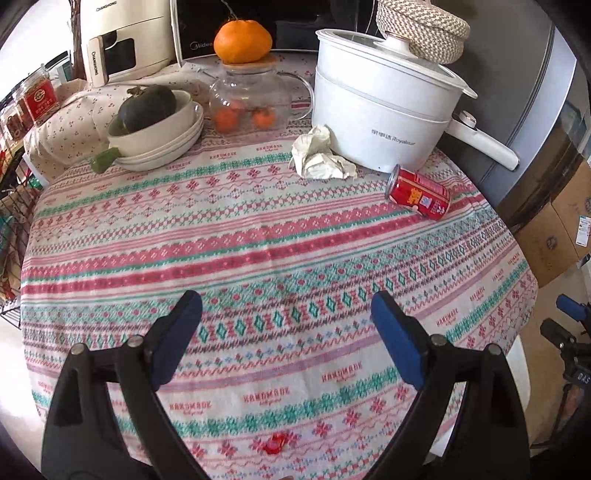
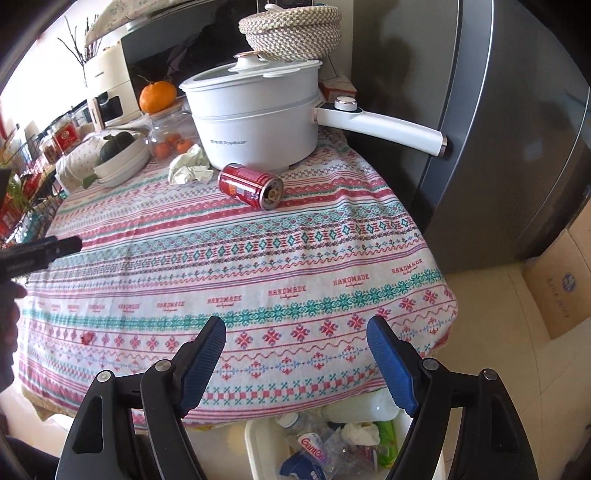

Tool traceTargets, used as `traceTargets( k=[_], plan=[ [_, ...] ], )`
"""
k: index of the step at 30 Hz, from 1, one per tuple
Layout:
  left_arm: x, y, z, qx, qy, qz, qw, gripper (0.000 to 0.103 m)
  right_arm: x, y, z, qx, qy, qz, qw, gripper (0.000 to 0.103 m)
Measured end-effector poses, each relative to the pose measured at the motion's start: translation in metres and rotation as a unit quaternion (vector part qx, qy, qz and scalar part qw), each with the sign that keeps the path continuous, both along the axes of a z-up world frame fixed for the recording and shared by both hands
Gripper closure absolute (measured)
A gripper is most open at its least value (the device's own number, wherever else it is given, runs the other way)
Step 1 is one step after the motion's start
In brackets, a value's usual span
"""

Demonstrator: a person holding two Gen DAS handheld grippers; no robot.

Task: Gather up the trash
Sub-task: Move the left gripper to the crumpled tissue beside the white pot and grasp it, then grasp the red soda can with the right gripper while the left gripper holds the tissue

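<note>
A red drink can (image 1: 418,195) (image 2: 250,186) lies on its side on the patterned tablecloth (image 1: 236,236), in front of the white electric pot (image 1: 384,110). A crumpled white paper (image 1: 320,155) (image 2: 190,167) rests left of the can, against the pot. A small red scrap (image 1: 274,444) (image 2: 88,337) lies near the table's front edge. My left gripper (image 1: 286,314) hovers open over the cloth, empty. My right gripper (image 2: 295,338) is open above the table's near edge with nothing between its fingers. Below it stands a white bin (image 2: 260,448) holding bottles, wrappers and tissue.
Stacked bowls (image 1: 162,136) hold a dark green squash. A glass teapot (image 1: 251,99) with an orange on its lid stands behind. A woven basket (image 1: 421,26) sits on the pot's lid. A grey fridge (image 2: 509,147) and cardboard boxes (image 2: 565,288) flank the right side.
</note>
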State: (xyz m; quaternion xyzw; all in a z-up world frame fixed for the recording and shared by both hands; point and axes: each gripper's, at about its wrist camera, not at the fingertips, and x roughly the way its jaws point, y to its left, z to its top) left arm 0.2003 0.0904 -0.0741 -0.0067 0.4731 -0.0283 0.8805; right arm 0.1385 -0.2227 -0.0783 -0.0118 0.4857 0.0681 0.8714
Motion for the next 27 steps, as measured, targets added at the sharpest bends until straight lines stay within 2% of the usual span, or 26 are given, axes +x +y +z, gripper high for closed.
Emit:
traceTargets(
  k=[3,7,11,14,17,20,24,27],
  plan=[
    [0.027,-0.006,-0.007,0.003,-0.025,-0.008,0.9997,0.010,0.007,-0.005,-0.005,0.001,0.004,-0.003,1.000,0.022],
    [0.066,-0.012,-0.016,-0.035,-0.048,-0.009,0.9982,0.011,0.024,-0.006,-0.017,0.025,0.023,0.026,0.999,0.021],
    [0.102,-0.017,-0.028,-0.046,-0.053,-0.013,0.9975,0.016,0.040,-0.008,-0.016,0.031,0.015,0.032,0.999,0.021],
    [0.127,-0.015,-0.040,-0.046,-0.048,0.009,0.9978,0.018,0.056,-0.011,-0.015,0.052,0.010,0.039,0.998,0.021],
    [0.146,-0.006,-0.052,-0.084,-0.043,0.032,0.9951,0.025,0.077,-0.009,-0.021,0.062,0.007,0.062,0.996,0.021],
    [0.162,0.002,-0.066,-0.128,-0.033,0.044,0.9903,0.035,0.097,0.002,-0.028,0.043,-0.004,0.108,0.993,0.021],
    [0.175,0.004,-0.079,-0.185,-0.027,0.036,0.9816,0.039,0.132,0.021,-0.046,0.029,-0.013,0.158,0.987,0.021],
    [0.178,0.002,-0.078,-0.204,-0.027,0.022,0.9784,0.053,0.163,0.033,-0.060,0.018,-0.013,0.172,0.985,0.021]
  ],
)
